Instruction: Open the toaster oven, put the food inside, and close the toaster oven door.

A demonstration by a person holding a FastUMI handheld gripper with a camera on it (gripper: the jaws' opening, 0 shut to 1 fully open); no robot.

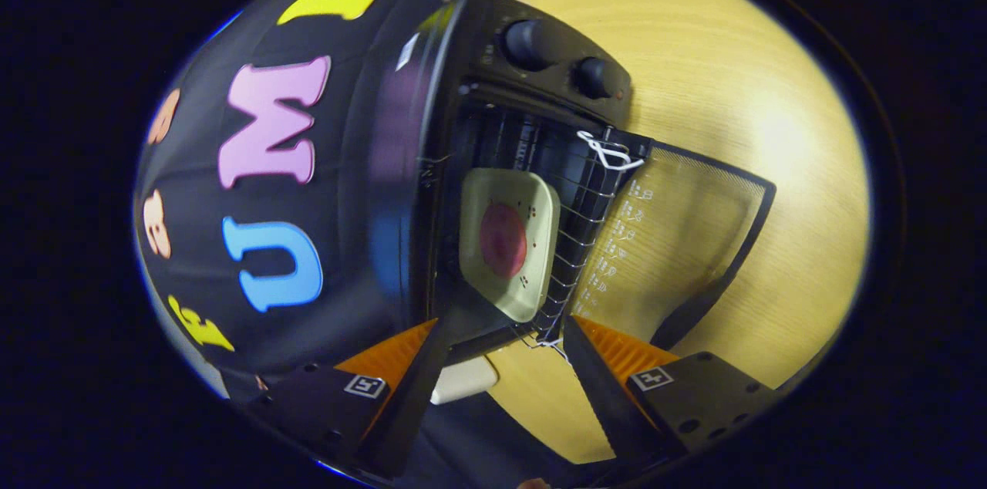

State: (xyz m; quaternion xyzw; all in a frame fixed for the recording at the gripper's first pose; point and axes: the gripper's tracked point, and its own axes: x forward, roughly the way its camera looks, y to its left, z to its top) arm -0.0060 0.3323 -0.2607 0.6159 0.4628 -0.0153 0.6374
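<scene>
**Plate seated on rack; door down and awaiting closure**

The gripper (501,346) stands with its fingers spread and nothing between them. Just ahead, at about 12 o'clock from the fingertips, the plate (509,242) carrying the food (503,240) rests on the wire rack (574,242) inside the toaster oven (493,165). The glass door (678,242) lies folded down over the table (740,72), at about 2 o'clock from the gripper.

Risks, as judged: the plate sits near the rack's front edge and could foul the door as it swings shut; a finger catching the rack wires could drag the rack outward.

Orientation: the oven's mouth faces the camera, rolled sideways in this view; its long axis runs from the control knobs (563,61) toward the fingers.
</scene>
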